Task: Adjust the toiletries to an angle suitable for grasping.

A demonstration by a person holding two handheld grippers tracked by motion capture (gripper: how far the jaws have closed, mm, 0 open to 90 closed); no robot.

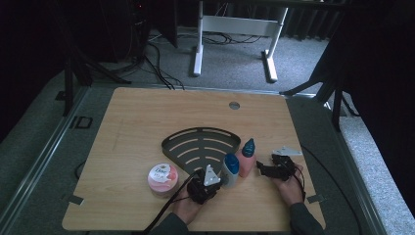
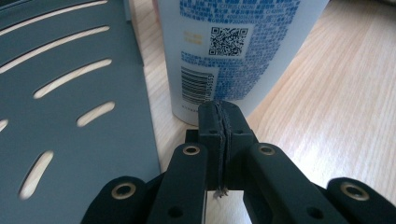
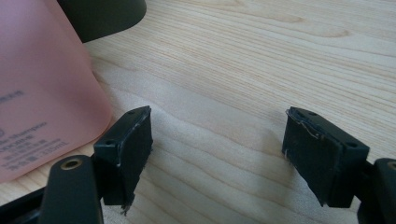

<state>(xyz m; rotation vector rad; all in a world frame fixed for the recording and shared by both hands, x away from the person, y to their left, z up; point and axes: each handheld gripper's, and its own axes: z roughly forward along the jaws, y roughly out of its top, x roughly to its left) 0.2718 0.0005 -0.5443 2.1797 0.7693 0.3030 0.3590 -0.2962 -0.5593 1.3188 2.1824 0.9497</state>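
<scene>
Wooden surface (image 1: 147, 112), high view: dark slotted fan-shaped tray (image 1: 201, 145) at centre, pink round tub (image 1: 163, 177) off to the side of the left gripper (image 1: 204, 185). White bottle with blue cap (image 1: 231, 170) stood just ahead of that gripper's jaws; pink bottle with blue cap (image 1: 247, 157) stood beside it, just ahead of the right gripper (image 1: 274, 169). Bottles close together, near the tray's corner.

Left gripper view: left gripper (image 2: 219, 135) had its jaws pressed together, nothing between them. White bottle (image 2: 224, 51) stood upright directly ahead, at or nearly at the jaw tips; contact could not be told. Tray (image 2: 70, 116) lay to one side of the jaws, its edge near the bottle's base; bare wood on the other side.

Right gripper view: right gripper (image 3: 217, 144) had its jaws wide apart and empty. Pink bottle (image 3: 42, 93) stood just outside one jaw, not between them; tray's rim (image 3: 105, 14) beyond it.

Judged step: approach to the bottles, no grasp made. Next move called for: left jaws to open before closing round the white bottle; right gripper to shift sideways until the pink bottle sat between its jaws. Room was tight between bottles and at the tray's edge, free on the outer sides.
</scene>
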